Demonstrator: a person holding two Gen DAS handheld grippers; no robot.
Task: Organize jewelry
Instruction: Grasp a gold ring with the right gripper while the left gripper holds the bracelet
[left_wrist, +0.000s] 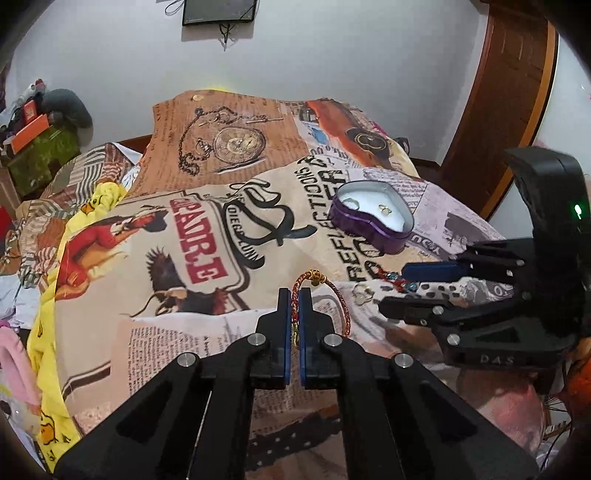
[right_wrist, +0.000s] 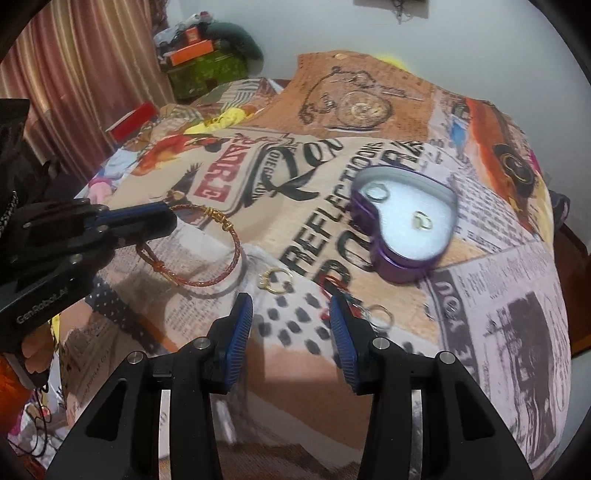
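Left gripper (left_wrist: 294, 306): lower centre of the left wrist view, blue pads pressed together on the red-and-gold braided bracelet (left_wrist: 325, 295). One side of the loop is pinched between the pads; the rest stands free to the right of the fingers, gold knot at the top. In the right wrist view the same bracelet (right_wrist: 207, 247) hangs from the claw at middle left, loop open toward the frame's centre, its lower arc near or on the printed bedspread (right_wrist: 498, 295); contact cannot be told.

Right gripper (right_wrist: 291, 306): lower centre of its own view, jaws spread wide, holding nothing. A red corded piece with blue beads (left_wrist: 391, 278) lies against its right finger, partly hidden. Gold ring (right_wrist: 275, 282): on the cloth just beyond the spread fingers, slightly left of their midline.

Heart-shaped purple box (left_wrist: 369, 229): lid off, white lining, two small rings inside. From the left claw it lies up and to the right in the frame, beyond the right gripper's fingers; from the right claw it lies up and right, nearer.

Judgement: the bracelet's carry runs rightward and away toward the box, across the line of the right gripper. The loop's broad plane should be laid flat over the lining.
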